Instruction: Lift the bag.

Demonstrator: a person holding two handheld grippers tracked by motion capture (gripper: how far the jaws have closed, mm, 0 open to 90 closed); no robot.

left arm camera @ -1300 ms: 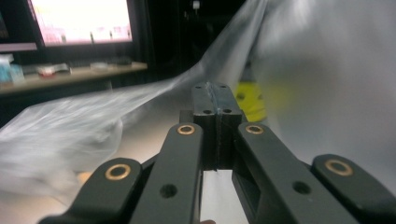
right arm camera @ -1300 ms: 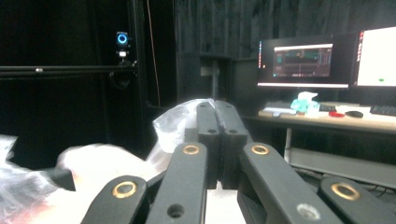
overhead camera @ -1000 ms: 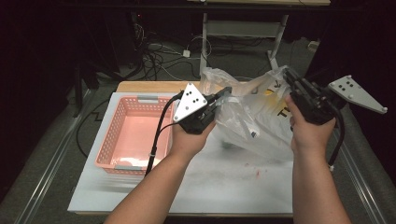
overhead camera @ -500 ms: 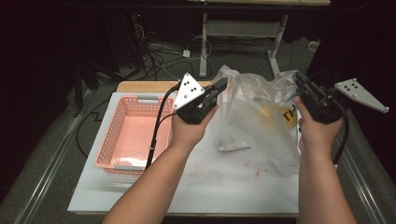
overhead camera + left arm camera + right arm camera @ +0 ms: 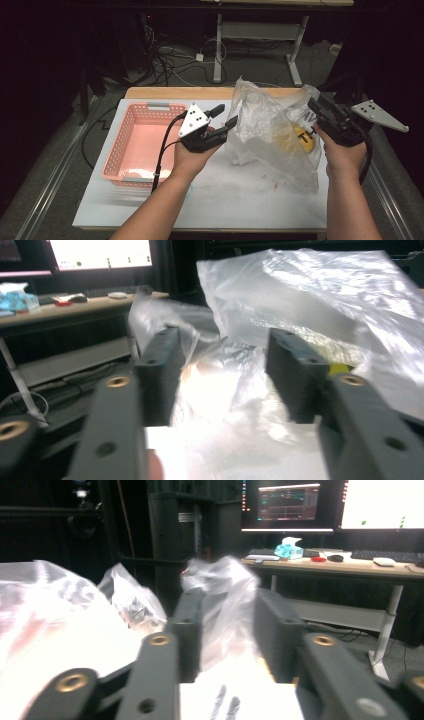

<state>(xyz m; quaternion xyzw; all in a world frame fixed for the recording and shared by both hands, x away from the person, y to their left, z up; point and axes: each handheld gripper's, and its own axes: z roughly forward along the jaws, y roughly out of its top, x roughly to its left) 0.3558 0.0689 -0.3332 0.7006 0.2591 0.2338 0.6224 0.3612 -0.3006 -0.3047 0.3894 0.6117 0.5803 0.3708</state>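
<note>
A clear plastic bag (image 5: pixel 270 125) with a yellow item (image 5: pixel 303 140) inside stands crumpled on the white table mat (image 5: pixel 240 200). My left gripper (image 5: pixel 226 115) is just left of the bag's edge. Its jaws have just been opening and now stand apart, with the bag (image 5: pixel 300 300) beyond them and nothing pressed between the pads; the same gripper (image 5: pixel 220 365) shows this from close up. My right gripper (image 5: pixel 320 106) is at the bag's upper right corner. Its jaws (image 5: pixel 227 625) have just been opening too, and a loose fold of the bag's film (image 5: pixel 227 595) hangs between them.
A pink mesh basket (image 5: pixel 117 150) sits on the left part of the mat, beside my left forearm. A wooden table edge (image 5: pixel 175 92) runs behind it. Cables and a desk frame lie on the dark floor beyond. Monitors glow on a far desk (image 5: pixel 350 565).
Both hands have come down and the bag has settled onto the mat. Both pairs of jaws, shut on the bag's top before, now stand apart.
</note>
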